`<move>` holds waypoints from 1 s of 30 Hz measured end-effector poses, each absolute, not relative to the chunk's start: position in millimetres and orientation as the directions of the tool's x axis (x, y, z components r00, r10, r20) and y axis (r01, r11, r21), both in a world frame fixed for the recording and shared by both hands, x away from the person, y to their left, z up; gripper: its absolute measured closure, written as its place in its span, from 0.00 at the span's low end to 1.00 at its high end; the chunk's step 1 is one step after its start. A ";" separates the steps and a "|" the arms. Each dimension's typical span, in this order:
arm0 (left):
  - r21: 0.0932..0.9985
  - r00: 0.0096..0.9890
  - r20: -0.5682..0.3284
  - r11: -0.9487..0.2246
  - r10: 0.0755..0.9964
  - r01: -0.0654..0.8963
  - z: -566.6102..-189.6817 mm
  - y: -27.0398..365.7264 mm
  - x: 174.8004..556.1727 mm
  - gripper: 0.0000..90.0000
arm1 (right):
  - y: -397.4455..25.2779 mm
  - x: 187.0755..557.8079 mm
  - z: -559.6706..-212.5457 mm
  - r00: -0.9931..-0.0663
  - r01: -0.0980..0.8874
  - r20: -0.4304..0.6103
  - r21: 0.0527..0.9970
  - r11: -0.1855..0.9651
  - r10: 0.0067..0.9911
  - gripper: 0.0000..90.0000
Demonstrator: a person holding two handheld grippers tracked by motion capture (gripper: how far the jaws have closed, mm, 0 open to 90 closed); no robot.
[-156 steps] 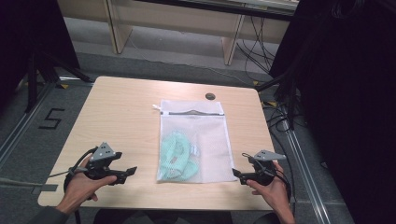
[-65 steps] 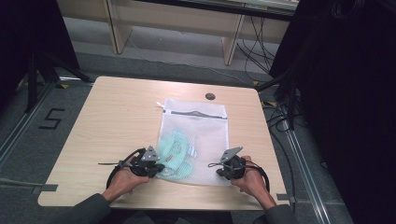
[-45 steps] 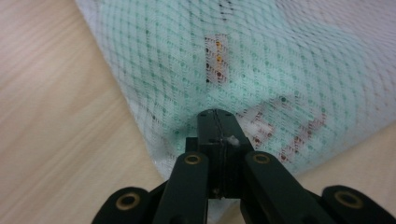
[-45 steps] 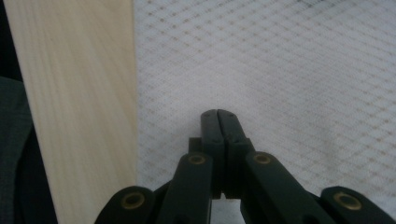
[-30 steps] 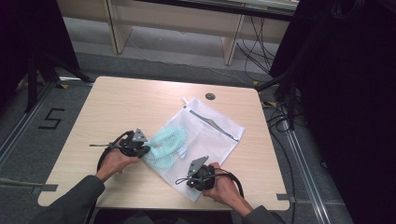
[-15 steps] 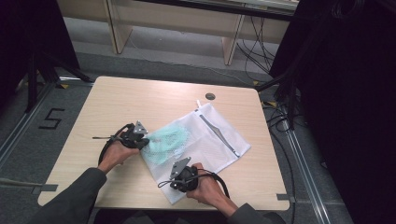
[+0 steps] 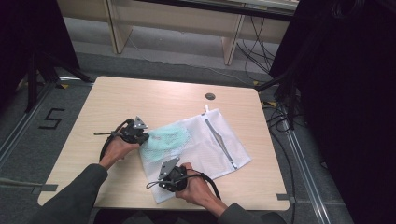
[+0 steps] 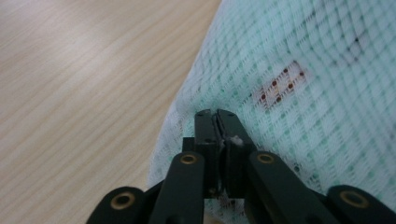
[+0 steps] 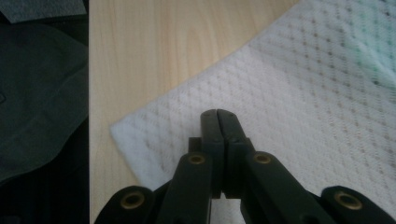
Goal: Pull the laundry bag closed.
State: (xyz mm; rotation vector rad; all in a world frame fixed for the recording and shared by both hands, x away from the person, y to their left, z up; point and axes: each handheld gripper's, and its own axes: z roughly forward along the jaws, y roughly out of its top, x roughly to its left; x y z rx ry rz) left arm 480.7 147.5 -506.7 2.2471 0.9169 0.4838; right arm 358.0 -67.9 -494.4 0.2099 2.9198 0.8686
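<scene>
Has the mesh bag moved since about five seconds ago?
Yes. The mesh bag has turned clockwise: its zipper end, which faced the round black disc, now points toward the table's right edge.

The table [image 7: 140, 100] looks like pale wood-grain laminate, smooth and matt. The bag [image 7: 210, 144] is white mesh cloth with an open weave, and a mint-green fabric [image 7: 166, 138] shows through it. Both grippers have matt black plastic-looking jaws with small brass-coloured rivets.
</scene>
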 end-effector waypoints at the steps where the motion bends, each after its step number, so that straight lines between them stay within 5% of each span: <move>1: 0.697 0.682 0.082 -0.531 0.726 0.482 -504.8 149.1 480.5 0.96 | -67.9 358.0 -494.4 -0.987 0.106 -0.045 0.549 0.829 0.156 1.00; 9: 0.770 0.711 -0.004 -0.452 0.703 0.450 -479.3 147.4 446.5 0.99 | -134.6 384.9 -457.4 -0.946 0.219 -0.050 0.631 0.744 0.321 1.00; 18: 0.748 0.786 -0.055 -0.496 0.616 0.441 -488.5 125.3 388.8 0.99 | -226.1 402.1 -469.9 -0.863 0.370 -0.084 0.565 0.738 0.498 1.00; 25: 0.704 0.836 -0.057 -0.571 0.546 0.421 -504.1 104.0 366.8 0.99 | -239.8 407.7 -481.6 -0.860 0.395 -0.083 0.515 0.760 0.503 1.00; 30: 0.683 0.811 -0.035 -0.578 0.584 0.446 -509.1 108.2 371.6 0.99 | -234.0 406.0 -486.7 -0.875 0.403 -0.058 0.463 0.789 0.481 1.00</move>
